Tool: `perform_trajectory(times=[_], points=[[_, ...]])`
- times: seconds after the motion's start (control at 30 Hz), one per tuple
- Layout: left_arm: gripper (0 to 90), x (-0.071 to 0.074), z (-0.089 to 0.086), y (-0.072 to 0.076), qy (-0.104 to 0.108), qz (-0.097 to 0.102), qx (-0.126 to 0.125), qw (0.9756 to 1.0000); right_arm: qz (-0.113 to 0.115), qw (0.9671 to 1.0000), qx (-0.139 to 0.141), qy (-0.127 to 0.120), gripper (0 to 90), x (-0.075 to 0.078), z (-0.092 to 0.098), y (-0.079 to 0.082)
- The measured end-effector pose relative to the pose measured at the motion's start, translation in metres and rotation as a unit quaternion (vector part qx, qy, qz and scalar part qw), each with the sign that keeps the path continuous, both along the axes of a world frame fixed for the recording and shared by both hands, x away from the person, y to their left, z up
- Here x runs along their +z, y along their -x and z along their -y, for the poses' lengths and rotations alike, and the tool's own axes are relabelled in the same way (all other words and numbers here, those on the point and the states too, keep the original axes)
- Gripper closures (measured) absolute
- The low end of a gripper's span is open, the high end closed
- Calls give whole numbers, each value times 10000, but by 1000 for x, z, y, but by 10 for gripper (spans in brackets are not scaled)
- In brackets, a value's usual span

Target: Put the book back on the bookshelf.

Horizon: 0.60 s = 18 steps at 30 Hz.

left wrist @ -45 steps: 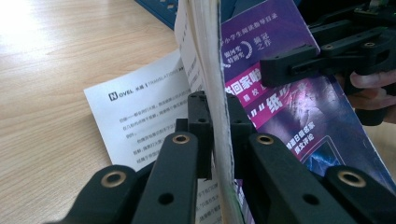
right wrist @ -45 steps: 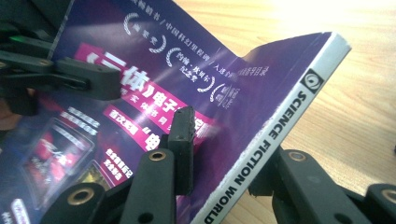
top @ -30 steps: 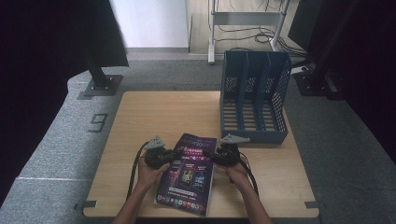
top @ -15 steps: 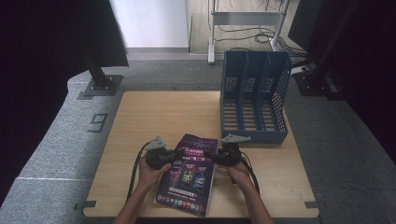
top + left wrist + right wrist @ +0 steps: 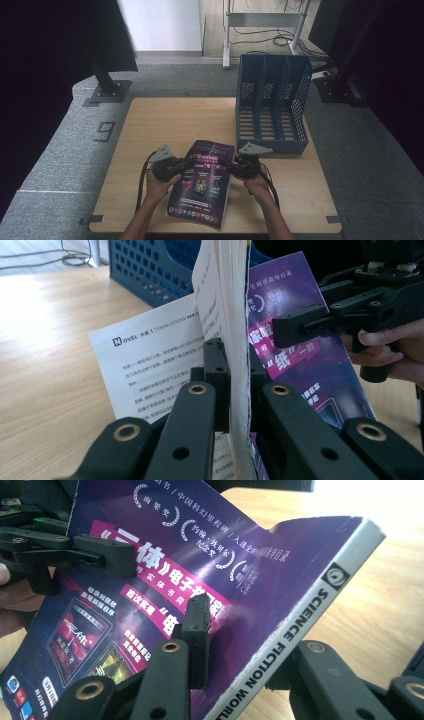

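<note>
A magazine with a purple cover (image 5: 202,182) is at the table's near middle, its far end raised. My left gripper (image 5: 189,161) is shut on its left edge; in the left gripper view the jaws (image 5: 235,360) pinch the stack of pages (image 5: 232,300), and a white printed page (image 5: 150,365) spreads to their left. My right gripper (image 5: 223,162) is shut on the spine side. In the right gripper view the jaws (image 5: 235,645) clamp the magazine (image 5: 165,575) beside the grey spine (image 5: 320,600); the far jaw is hidden behind it.
A blue slotted file rack (image 5: 270,105) stands upright at the back right of the wooden table (image 5: 170,120), just beyond the right hand. Black stand feet (image 5: 107,90) sit on the grey floor off the table's far left.
</note>
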<state>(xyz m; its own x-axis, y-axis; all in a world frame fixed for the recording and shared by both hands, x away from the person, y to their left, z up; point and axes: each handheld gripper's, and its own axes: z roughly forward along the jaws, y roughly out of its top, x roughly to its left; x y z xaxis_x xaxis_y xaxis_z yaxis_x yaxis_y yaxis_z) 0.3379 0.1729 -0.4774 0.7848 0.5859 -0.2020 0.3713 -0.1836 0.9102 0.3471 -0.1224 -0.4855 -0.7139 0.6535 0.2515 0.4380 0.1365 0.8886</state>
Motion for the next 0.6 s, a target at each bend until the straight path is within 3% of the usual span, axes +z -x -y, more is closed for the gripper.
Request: perform_trajectory(times=[0.6], points=[[870, 2, 1, 1, 18, 34, 23, 10000, 45, 10000, -30, -29, 696, 3, 1, 1]])
